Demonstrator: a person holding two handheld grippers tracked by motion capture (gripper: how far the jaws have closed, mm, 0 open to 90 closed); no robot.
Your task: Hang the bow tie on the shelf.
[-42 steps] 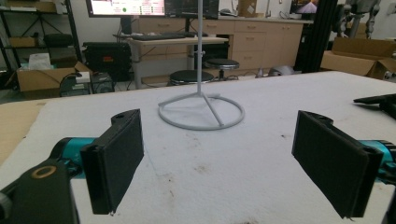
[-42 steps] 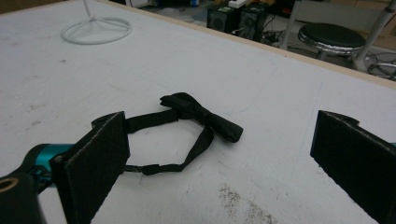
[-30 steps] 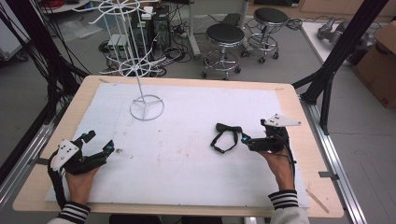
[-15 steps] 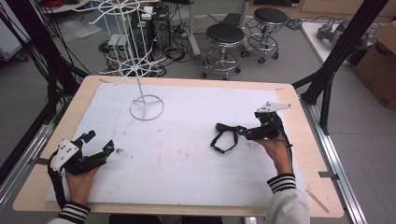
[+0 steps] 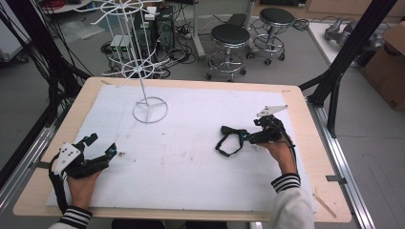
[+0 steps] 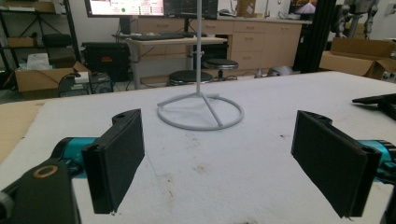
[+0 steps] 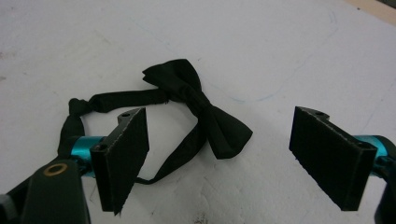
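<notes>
A black bow tie (image 5: 224,129) with its strap looped lies flat on the white sheet, right of the middle. My right gripper (image 5: 249,136) points left at it, open, with its tips just short of the cloth. In the right gripper view the bow tie (image 7: 201,105) lies between and just beyond the two wide-apart jaws of the right gripper (image 7: 219,116); nothing is gripped. My left gripper (image 5: 101,144) rests open near the front left of the sheet. The left gripper (image 6: 218,119) faces the white wire stand (image 6: 201,112) with nothing between its jaws.
The white wire stand (image 5: 150,109) rises from a ring base at the back left of the white sheet (image 5: 191,162), with wire arms spreading high above. The wooden table edge (image 5: 305,124) runs along the right. Black frame posts (image 5: 344,62) and stools (image 5: 229,38) stand beyond the table.
My right hand has shifted slightly away from me and turned, lifting its grey plate. The bow tie and the left gripper lie where they were.
</notes>
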